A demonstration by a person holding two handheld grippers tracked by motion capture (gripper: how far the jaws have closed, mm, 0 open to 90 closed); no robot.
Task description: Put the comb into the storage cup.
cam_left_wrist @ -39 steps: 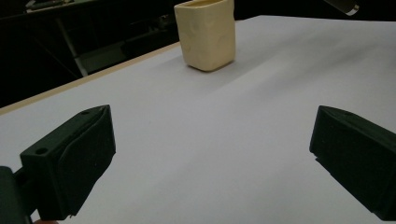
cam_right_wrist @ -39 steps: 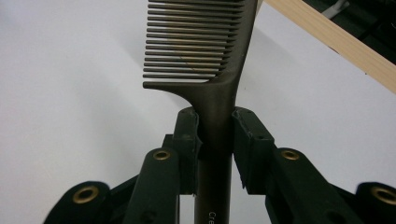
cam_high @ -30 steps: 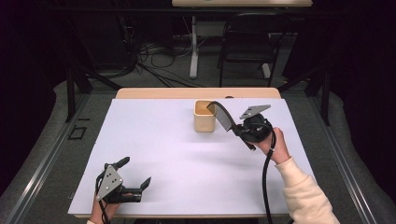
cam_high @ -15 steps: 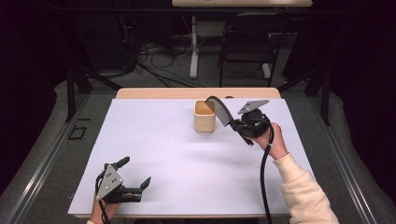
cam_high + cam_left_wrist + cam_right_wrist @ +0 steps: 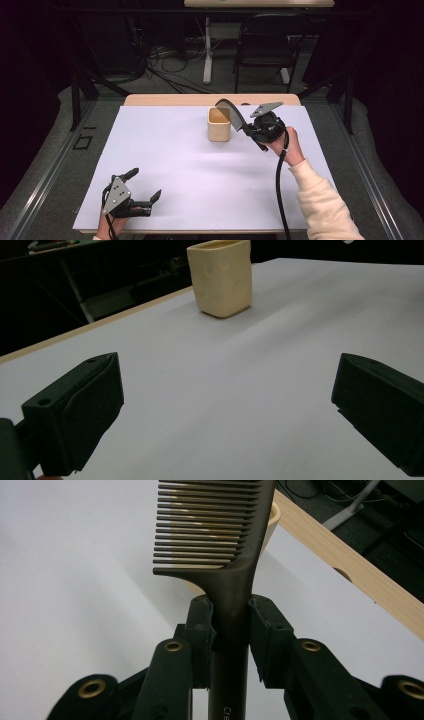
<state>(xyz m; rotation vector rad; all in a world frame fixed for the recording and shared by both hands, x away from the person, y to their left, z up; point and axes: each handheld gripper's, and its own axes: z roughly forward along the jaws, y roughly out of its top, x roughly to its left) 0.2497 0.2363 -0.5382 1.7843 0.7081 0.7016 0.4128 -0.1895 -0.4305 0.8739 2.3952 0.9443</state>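
Table (image 5: 170, 150): white sheet over a wooden top, its bare edge at 12 o'clock.

Cup (image 5: 219, 124): cream, upright, just past centre toward 12 o'clock.

Comb (image 5: 235, 116): dark, in your right gripper (image 5: 250, 131), jaws clenched on its handle. Long axis slants up toward 10 o'clock, toothed end over the cup's rim, teeth facing the cup.

Your right hand (image 5: 285, 146): raised at 2 o'clock of the table, forearm entering from 5 o'clock.

Your left gripper (image 5: 142, 190): low at 7 o'clock, jaws released and wide apart, aimed toward 2 o'clock at the cup.

Cream sleeve (image 5: 325, 210), black cabled gripper (image 5: 248, 131)
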